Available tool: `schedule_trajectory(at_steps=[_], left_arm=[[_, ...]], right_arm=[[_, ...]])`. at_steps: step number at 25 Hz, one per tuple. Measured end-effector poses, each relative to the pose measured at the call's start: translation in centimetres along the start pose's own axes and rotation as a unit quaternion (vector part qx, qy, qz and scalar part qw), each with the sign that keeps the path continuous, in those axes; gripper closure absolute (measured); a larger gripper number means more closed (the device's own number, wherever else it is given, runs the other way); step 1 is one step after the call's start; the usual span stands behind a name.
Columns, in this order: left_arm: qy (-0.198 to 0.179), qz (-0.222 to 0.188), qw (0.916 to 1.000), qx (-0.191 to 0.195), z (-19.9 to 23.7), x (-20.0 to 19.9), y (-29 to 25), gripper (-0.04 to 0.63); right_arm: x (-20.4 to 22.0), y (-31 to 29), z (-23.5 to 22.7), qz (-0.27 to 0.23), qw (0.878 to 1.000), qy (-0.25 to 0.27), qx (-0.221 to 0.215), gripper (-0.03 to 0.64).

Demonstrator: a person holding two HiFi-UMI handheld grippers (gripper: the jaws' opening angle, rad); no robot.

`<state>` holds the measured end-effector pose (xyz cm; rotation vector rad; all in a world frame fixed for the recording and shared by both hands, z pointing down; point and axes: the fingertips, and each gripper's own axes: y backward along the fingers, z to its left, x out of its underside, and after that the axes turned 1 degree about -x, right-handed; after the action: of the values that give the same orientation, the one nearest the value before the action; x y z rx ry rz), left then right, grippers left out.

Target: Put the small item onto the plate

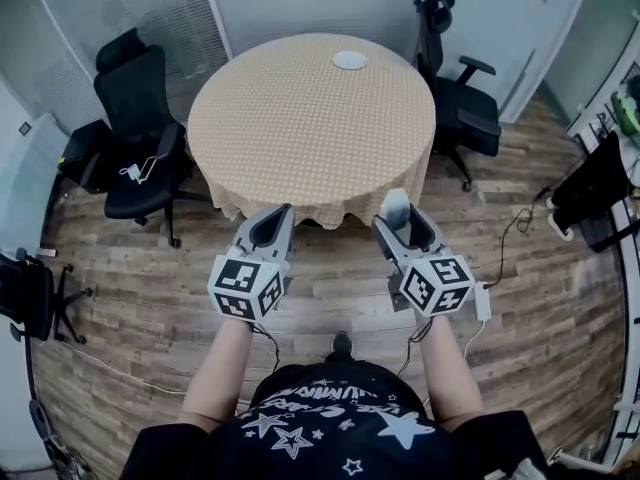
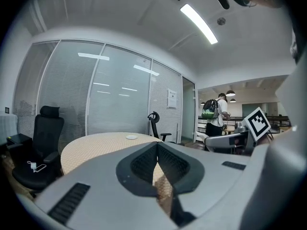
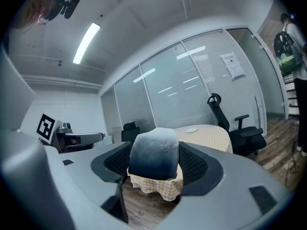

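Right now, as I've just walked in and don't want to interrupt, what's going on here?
A person stands before a round table with a yellow checked cloth, a two-jaw gripper in each hand. The right gripper is shut on a small rounded grey-blue item, held short of the table. The left gripper is shut and empty. The small white plate sits at the table's far side; the item is not on it yet.

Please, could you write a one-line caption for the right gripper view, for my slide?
Right tongs shut on a small grey item, facing the round table with a white plate.
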<state>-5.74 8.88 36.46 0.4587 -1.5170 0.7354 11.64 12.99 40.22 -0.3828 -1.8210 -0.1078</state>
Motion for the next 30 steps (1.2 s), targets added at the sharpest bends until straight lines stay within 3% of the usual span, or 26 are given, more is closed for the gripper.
schedule_trajectory(at_steps=[13, 30], left_arm=[[0.002, 0.019, 0.9992, -0.034, 3.6, 1.2, -2.6, 0.588], [0.012, 0.01, 0.9993, 0.033, 16.8, -0.1, -13.5, 0.588]], right_arm=[[0.8, -5.8, -1.7, 0.031, 0.999, -0.011, -0.028, 0.314], [-2.6, -19.4, -3.9, 0.025, 0.998, 0.001, 0.056, 0.314]])
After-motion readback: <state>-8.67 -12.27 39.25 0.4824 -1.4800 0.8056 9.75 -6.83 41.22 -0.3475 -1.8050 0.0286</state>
